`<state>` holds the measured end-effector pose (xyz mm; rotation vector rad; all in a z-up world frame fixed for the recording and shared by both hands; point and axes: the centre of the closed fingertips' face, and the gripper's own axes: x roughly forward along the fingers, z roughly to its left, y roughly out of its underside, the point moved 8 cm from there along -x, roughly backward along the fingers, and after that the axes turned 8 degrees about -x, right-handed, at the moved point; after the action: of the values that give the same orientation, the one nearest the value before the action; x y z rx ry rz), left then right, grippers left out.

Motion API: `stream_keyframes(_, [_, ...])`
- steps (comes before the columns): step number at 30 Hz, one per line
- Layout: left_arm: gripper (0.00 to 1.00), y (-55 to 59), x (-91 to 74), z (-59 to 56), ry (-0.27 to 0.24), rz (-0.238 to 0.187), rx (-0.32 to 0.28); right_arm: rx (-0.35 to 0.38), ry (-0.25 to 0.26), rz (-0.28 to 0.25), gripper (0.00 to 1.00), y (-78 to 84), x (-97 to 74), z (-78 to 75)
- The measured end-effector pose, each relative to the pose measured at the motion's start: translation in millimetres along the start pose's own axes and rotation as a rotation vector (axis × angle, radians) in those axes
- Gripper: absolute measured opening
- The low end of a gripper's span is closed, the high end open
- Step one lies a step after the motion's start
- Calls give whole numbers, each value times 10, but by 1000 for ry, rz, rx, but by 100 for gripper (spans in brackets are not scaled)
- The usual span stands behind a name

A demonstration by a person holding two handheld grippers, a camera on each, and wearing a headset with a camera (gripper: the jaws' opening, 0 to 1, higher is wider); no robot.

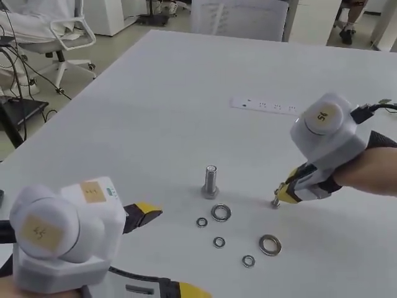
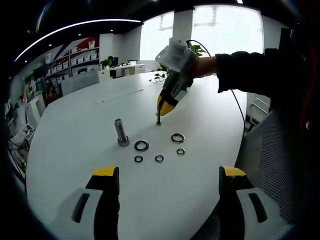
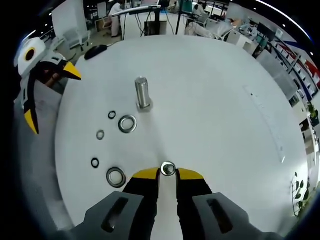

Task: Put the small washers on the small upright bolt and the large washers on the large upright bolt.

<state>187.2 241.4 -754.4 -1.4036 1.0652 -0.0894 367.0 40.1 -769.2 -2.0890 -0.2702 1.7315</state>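
The right tool, jaws nearly together, has its tips at the vertical small bolt just right of the large bolt, grip on the ring there not determinable, while the left tool, jaws wide and empty, stands farther off.

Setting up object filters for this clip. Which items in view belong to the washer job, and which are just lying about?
Job:
- large upright bolt
- small upright bolt
- two large washers
- three small washers

Lying about:
- power strip further back on the table
- office chair off the table's far left
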Motion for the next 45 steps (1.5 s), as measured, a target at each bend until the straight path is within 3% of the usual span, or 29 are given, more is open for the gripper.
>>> stream_keyframes(16, [82, 16, 15, 5, -2, 11, -5, 18, -28, 13, 14, 88, 221, 39])
stream_keyframes(22, [82, 24, 27, 4, -2, 14, -5, 18, -29, 13, 13, 115, 239, 37])
stream_keyframes(25, [81, 25, 28, 3, 0, 15, -7, 9, -31, 20, 8, 131, 237, 33])
stream_keyframes(32, [81, 20, 29, 10, 1, 15, -6, 10, -35, 26, 13, 131, 240, 39])
stream_keyframes(45, [81, 26, 29, 15, 1, 15, -5, -24, 2, -35, 19, -2, 173, 22])
